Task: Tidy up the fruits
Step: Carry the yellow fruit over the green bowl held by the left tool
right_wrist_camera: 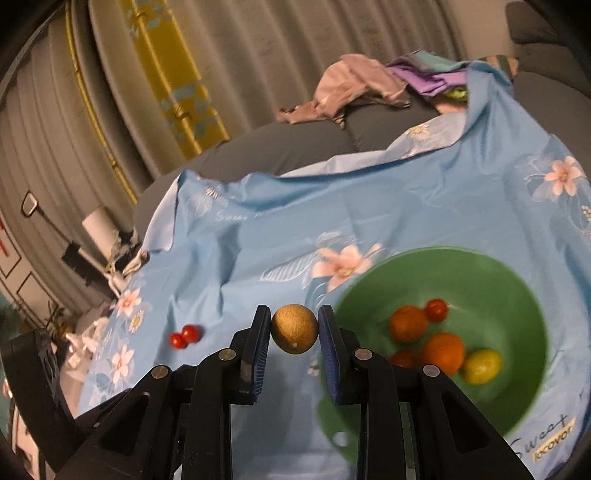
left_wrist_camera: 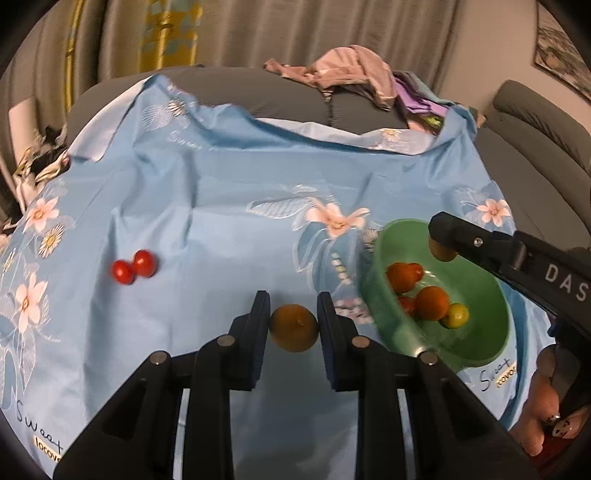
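A small brown-orange round fruit [left_wrist_camera: 294, 327] with a short stem nub is clamped between the blue pads of the left gripper [left_wrist_camera: 294, 325], held above the blue floral cloth [left_wrist_camera: 207, 229] just left of the green bowl [left_wrist_camera: 476, 295]. A second, tan and finely textured round fruit [right_wrist_camera: 294, 328] is pinched in the same way by the right gripper [right_wrist_camera: 294, 330]; in the left wrist view that gripper is seen from the side, poised over the bowl's far rim with the tan fruit showing under its tip. Both claws are thus closed narrowly, each on its own fruit.

Inside the green bowl [right_wrist_camera: 517, 280] five fruits are gathered: two orange ones [right_wrist_camera: 443, 352], a yellow-green one [right_wrist_camera: 482, 365], a small red tomato [right_wrist_camera: 436, 309] and another red piece partly hidden behind the gripper's finger. The bowl is set on the cloth at the right of the spread.

Two cherry tomatoes [left_wrist_camera: 133, 266] are left on the cloth, touching each other, well apart from the bowl on the left side.

The cloth is draped over a grey sofa [left_wrist_camera: 280, 92], its far edge folded over. A heap of pink and purple clothes [left_wrist_camera: 354, 74] is piled on the sofa behind it, and pleated curtains [left_wrist_camera: 258, 33] with a yellow band are hung at the back. Part of a hand [left_wrist_camera: 550, 413] with patterned nails is seen at the lower right of the left wrist view, wrapped round the right gripper's handle.
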### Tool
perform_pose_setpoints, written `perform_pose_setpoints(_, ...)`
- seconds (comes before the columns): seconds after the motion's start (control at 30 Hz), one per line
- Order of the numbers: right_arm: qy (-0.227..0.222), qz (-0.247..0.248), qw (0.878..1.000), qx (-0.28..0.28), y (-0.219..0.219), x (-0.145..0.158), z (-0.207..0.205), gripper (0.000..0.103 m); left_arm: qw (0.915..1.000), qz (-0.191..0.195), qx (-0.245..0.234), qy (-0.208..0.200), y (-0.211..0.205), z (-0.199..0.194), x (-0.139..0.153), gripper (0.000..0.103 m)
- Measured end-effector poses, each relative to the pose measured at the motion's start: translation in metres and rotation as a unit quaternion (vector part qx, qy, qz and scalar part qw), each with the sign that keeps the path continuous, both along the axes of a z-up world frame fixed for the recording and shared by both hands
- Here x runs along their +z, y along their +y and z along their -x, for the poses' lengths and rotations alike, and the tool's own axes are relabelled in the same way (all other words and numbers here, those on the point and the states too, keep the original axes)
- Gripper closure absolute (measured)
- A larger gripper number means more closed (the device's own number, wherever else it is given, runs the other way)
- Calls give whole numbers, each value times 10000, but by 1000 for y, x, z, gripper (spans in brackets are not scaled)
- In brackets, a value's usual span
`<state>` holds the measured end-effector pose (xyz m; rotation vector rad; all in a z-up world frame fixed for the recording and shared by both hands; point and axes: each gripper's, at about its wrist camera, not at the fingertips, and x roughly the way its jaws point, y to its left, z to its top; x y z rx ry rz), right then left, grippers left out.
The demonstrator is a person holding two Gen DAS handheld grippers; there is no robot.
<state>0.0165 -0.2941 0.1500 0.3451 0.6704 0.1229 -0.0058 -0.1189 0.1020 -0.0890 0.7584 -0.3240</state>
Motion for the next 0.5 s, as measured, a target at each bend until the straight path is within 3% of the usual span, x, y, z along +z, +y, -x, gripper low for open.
perform_pose_setpoints(0.5,48,-380,9953,-892,-75,-6,11,74,9956,-194,-855,-343,-88,-3,20,77)
